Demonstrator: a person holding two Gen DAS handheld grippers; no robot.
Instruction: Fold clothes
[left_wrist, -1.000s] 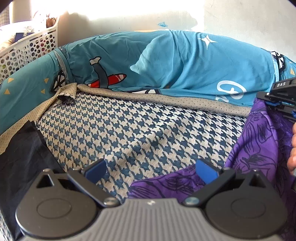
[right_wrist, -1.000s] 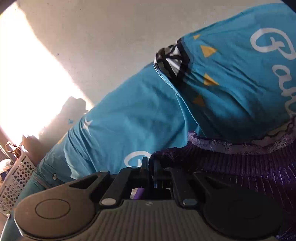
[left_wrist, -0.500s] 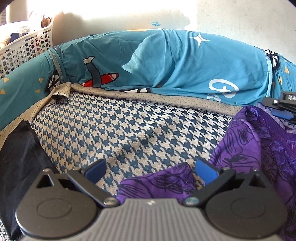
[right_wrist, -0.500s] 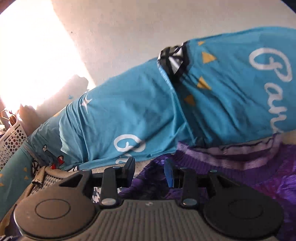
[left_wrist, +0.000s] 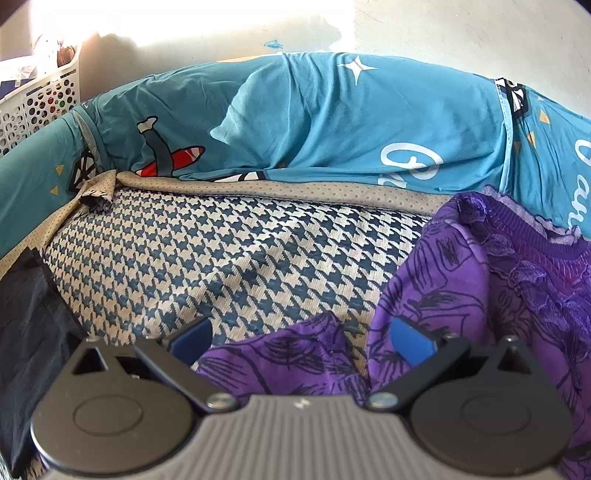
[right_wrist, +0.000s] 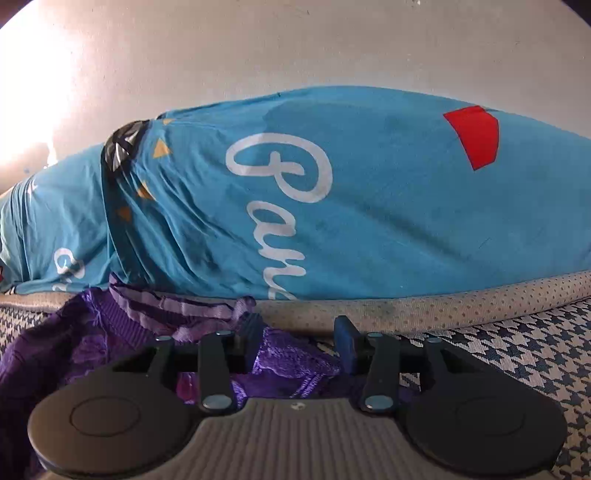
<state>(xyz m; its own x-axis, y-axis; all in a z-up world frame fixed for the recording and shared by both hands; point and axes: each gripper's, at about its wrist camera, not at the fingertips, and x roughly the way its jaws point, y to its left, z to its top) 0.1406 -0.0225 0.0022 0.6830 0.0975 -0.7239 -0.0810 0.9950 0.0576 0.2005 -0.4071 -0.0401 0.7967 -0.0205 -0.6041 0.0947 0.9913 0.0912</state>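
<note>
**Purple garment lying rumpled on the bed, both grippers open over it**

Cloth is what we are working over: a purple top (left_wrist: 498, 280) is lying crumpled on the houndstooth bed cover (left_wrist: 229, 258), toward the right side of the bed, its ribbed neckline (left_wrist: 524, 236) pointing far, toward the blue pillows (left_wrist: 332, 122). We are hovering the left gripper (left_wrist: 299, 338) over a loose flap at the garment's near-left edge, its jaws standing wide with nothing between them. We are holding the right gripper (right_wrist: 299, 341) low over the lacy collar area (right_wrist: 295, 354), its jaws parted to a middling gap; purple cloth is showing behind and below the fingers, but we are not seeing them pinch it.

We are judging that this is a moment between grasps. The garment is not lying in a tidy fold, yet whether we are spreading it flat or are partway through folding it, these views are not settling. Any next grasp is calling for a clean pinch on one edge or corner, not on a bunched layer, since the thin fabric is likely to drag.

Looking through the left wrist view, we are seeing the garment's spread, a black cloth (left_wrist: 26, 314) at near left and a white basket (left_wrist: 40, 103) at far left. Only the right wrist view is showing the neckline trim close up and the bare cover to the right.
</note>
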